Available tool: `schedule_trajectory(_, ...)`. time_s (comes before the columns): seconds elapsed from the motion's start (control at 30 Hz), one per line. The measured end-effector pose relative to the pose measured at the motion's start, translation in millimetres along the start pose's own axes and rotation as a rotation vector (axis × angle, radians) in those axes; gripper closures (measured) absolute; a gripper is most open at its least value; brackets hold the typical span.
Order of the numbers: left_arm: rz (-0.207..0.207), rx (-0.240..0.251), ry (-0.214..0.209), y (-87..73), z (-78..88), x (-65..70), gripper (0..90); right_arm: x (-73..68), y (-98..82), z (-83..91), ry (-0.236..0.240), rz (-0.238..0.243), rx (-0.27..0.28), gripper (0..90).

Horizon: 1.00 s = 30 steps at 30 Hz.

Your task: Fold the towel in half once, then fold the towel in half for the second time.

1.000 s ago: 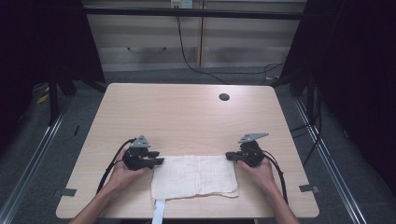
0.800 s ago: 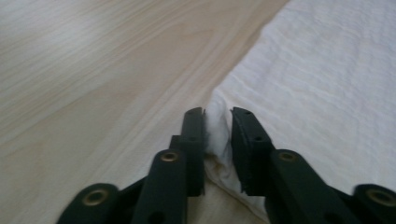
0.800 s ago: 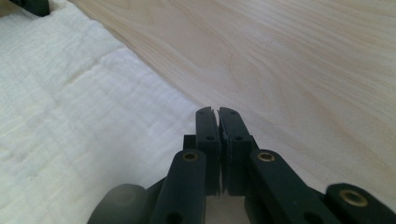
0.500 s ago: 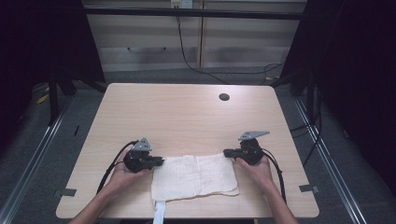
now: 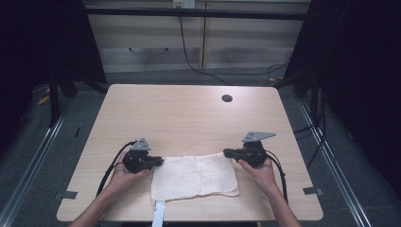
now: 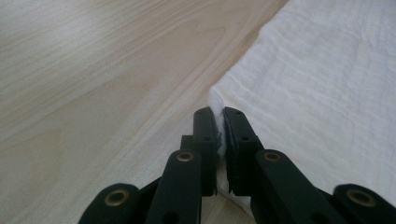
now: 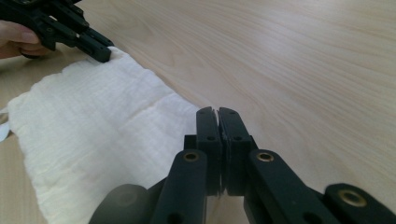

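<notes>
A white cloth (image 5: 194, 176) lies flat on the wooden table (image 5: 189, 118), near its front edge. My left gripper (image 5: 160, 161) is at the cloth's far left corner. In the left gripper view it (image 6: 219, 122) is shut, with a fold of the cloth (image 6: 317, 79) pinched between its jaws. My right gripper (image 5: 227, 152) is at the far right corner. In the right gripper view it (image 7: 218, 113) is shut and the cloth (image 7: 93, 121) runs in under its jaws. The left gripper (image 7: 100, 52) shows there too, at the cloth's other corner.
A dark round hole (image 5: 227, 98) sits in the table's far right part. A white strip (image 5: 159, 215) hangs over the front edge below the cloth. Bare wood stretches beyond the grippers. Cabinets (image 5: 198, 42) and cables stand behind the table.
My right gripper has shifted a little left and away from the front edge, taking the cloth's right corner with it. The left gripper has barely moved.
</notes>
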<state>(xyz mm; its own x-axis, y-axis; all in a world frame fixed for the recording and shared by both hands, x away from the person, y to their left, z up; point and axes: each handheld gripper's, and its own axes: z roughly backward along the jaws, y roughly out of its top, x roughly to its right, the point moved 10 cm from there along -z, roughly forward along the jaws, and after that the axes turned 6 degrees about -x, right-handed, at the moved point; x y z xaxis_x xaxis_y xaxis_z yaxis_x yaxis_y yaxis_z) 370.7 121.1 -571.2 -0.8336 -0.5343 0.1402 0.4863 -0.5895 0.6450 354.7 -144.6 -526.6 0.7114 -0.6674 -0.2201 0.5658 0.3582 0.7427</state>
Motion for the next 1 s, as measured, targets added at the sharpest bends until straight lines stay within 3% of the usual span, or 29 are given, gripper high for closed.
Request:
schedule_trajectory(0.3, 0.009, 0.003, 0.006, -0.5, 0.3, 0.2, 84.1, -17.8, 4.3, 9.0, 0.039, 0.041, 0.023, 88.4)
schedule_trajectory(0.57, 0.007, 0.004, 0.028, -0.8, 0.3, 0.8, 84.1, -32.0, -2.7, 12.4, 0.049, 0.062, 0.004, 88.4)
schedule_trajectory(1.0, -0.001, 0.002, 0.083, -0.2, -0.3, 3.3, 84.3, -70.4, -36.3, 25.2, 0.077, 0.093, -0.033, 88.3)
